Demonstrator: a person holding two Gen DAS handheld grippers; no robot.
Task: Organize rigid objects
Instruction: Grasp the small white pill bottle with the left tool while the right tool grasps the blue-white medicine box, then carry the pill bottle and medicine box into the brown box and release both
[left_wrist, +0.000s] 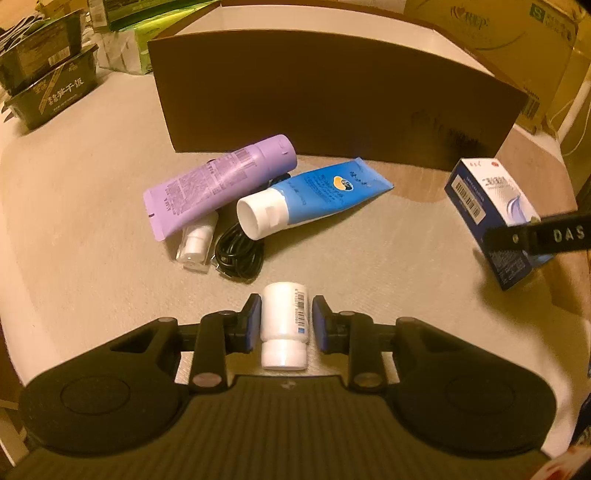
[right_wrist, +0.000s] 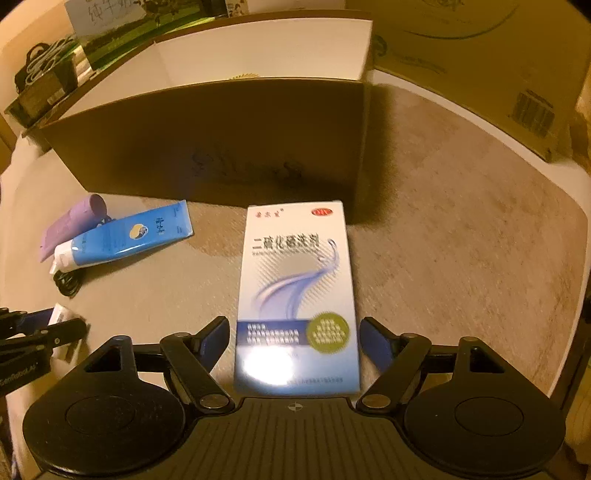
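A beige cloth-covered bench (left_wrist: 92, 155) carries a large open cardboard box (left_wrist: 332, 96) at the back, with stacked cartons and dark food trays (left_wrist: 48, 88) around the edges.

The left tool (left_wrist: 283, 323) straddles a small white bottle (left_wrist: 283, 325). Its pads (left_wrist: 254, 321) sit just beside the bottle's sides with a thin gap showing on each, so the jaws are apart and not yet clamped. The bottle's long axis runs straight along the tool's line of sight, cap toward the camera, base pointing at the box.

The right tool (right_wrist: 293, 334) has its pads (right_wrist: 216, 330) spread either side of a blue and white medicine carton (right_wrist: 297, 295); whether they touch it is hard to tell, but gaps appear on both sides, so I judge it unclamped. The carton's long axis also points forward, toward the box's near right corner.

Further ahead of the left tool lie a purple tube (left_wrist: 221, 177), a blue tube (left_wrist: 314, 199), a small clear bottle (left_wrist: 195, 243) and a black cable (left_wrist: 240, 254), heaped together near the box wall.

Each tool is already lined up on its own item; closing, then lifting forward over the box wall, looks like the coming step.
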